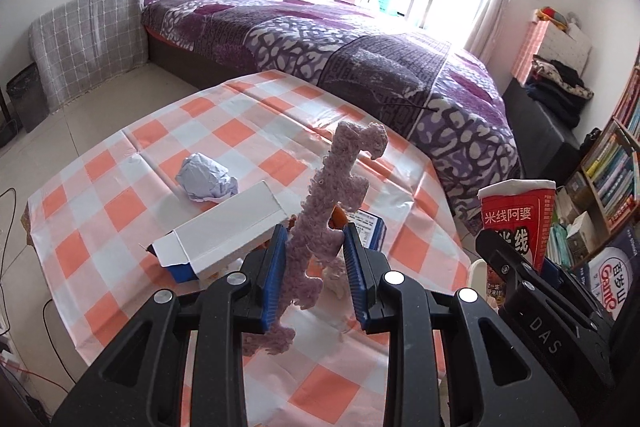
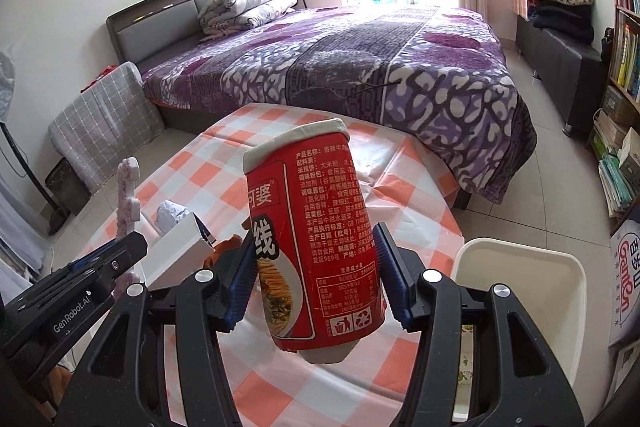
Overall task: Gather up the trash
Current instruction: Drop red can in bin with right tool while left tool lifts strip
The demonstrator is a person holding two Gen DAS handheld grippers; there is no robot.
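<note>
You are clamping the left gripper (image 1: 314, 267) on a pink jagged foam strip (image 1: 332, 211) and the right gripper (image 2: 316, 275) on a red paper noodle cup (image 2: 316, 239), both lifted clear of the table for carrying to the white plastic bin (image 2: 520, 263).

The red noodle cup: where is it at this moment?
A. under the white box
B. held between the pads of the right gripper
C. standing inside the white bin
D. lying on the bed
B: the red noodle cup sits clamped in the right gripper, lifted above the checked tablecloth.

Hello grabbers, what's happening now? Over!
Left gripper shut on pink foam strip. Right gripper shut on red noodle cup. White bin beside table, nothing blocking.
</note>
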